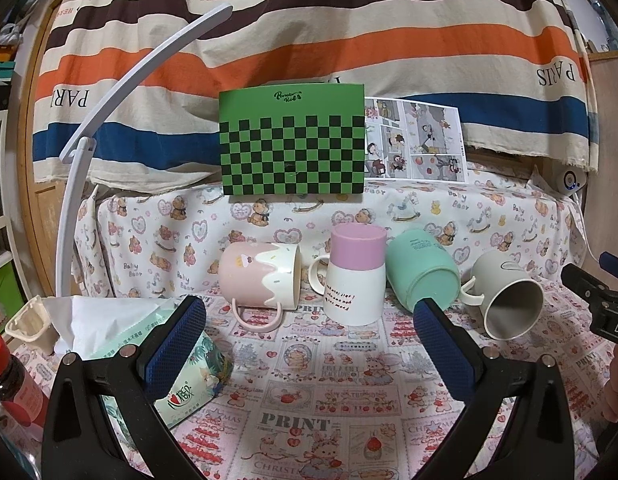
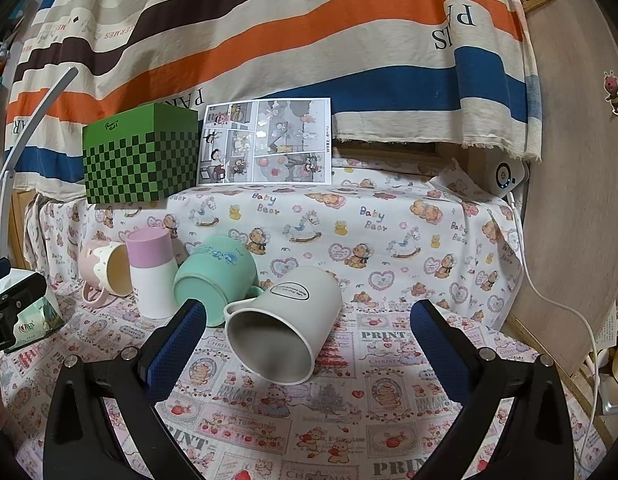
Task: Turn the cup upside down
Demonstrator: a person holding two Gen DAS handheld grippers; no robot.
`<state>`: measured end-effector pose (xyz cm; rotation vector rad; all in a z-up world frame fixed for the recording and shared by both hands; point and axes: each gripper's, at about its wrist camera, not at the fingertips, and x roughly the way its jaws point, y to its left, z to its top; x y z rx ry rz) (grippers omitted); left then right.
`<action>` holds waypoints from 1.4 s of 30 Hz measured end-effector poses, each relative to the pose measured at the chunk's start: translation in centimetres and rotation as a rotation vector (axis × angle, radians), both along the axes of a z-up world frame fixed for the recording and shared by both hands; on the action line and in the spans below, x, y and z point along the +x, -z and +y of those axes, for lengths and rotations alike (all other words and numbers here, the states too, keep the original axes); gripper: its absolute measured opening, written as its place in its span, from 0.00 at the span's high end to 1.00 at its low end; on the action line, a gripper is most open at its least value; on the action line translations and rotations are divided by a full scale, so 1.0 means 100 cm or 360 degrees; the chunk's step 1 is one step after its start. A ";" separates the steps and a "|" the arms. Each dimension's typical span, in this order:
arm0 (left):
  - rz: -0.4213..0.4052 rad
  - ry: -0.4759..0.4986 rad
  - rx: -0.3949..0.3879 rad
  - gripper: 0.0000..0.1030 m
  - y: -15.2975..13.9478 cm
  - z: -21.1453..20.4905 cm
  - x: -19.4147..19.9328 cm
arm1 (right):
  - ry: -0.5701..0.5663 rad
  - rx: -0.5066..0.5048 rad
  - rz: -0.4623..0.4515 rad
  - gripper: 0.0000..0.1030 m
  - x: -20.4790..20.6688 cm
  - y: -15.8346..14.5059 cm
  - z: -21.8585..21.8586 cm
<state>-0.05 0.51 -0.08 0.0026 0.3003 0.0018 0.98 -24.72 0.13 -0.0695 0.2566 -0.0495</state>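
Several mugs sit in a row on the patterned tablecloth point(image 1: 333, 392). A pink and cream mug point(image 1: 261, 280) lies on its side, mouth to the right. A white mug with a purple base point(image 1: 355, 276) stands upside down. A teal mug point(image 1: 423, 276) lies tilted, bottom toward me. A grey mug point(image 1: 509, 300) lies on its side, mouth toward me; it fills the middle of the right wrist view point(image 2: 283, 324). My left gripper point(image 1: 309, 312) is open and empty, short of the mugs. My right gripper point(image 2: 309, 316) is open, its fingers on either side of the grey mug, apart from it.
A green checkered box point(image 1: 293, 144) and a comic sheet point(image 1: 417, 140) stand on the raised ledge behind. A tissue pack point(image 1: 181, 364), a cream holder point(image 1: 29, 324) and a red-capped bottle point(image 1: 13, 384) sit at left. A white lamp arm point(image 1: 109, 100) curves overhead. A cable point(image 2: 557, 300) hangs at right.
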 end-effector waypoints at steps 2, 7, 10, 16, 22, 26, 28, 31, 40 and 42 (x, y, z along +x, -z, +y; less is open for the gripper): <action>0.0002 0.0000 -0.0003 0.00 0.000 0.001 0.000 | 0.0001 0.0002 0.0000 0.00 0.000 0.000 0.000; 0.0002 -0.0001 0.0001 0.00 0.000 0.000 0.001 | -0.0006 -0.0004 0.0000 0.00 -0.001 -0.001 0.001; 0.0003 -0.0003 0.0001 0.00 0.000 0.000 0.001 | -0.0004 0.0001 0.0000 0.00 -0.001 -0.001 0.001; 0.0005 -0.0008 0.0003 0.00 -0.001 -0.001 0.001 | -0.0005 -0.0002 -0.0001 0.00 -0.001 -0.001 0.000; 0.0005 -0.0005 0.0003 0.00 -0.001 -0.001 0.001 | -0.0006 -0.0002 -0.0001 0.00 -0.001 0.000 0.000; 0.0005 -0.0005 0.0002 0.00 -0.001 -0.001 0.001 | -0.0006 -0.0002 -0.0002 0.00 -0.001 0.000 0.000; 0.0006 -0.0005 0.0002 0.00 -0.001 -0.001 0.002 | -0.0006 -0.0002 -0.0001 0.00 -0.001 -0.001 0.001; 0.0006 -0.0005 0.0001 0.00 -0.001 -0.001 0.002 | -0.0006 -0.0002 -0.0001 0.00 -0.001 0.000 0.000; 0.0016 -0.0001 0.0000 0.00 0.000 -0.002 0.002 | -0.0058 -0.0007 0.0022 0.00 -0.001 0.001 0.008; 0.0019 -0.0005 -0.0005 0.00 0.001 -0.001 0.003 | -0.0086 0.0026 0.0036 0.00 -0.003 -0.004 0.008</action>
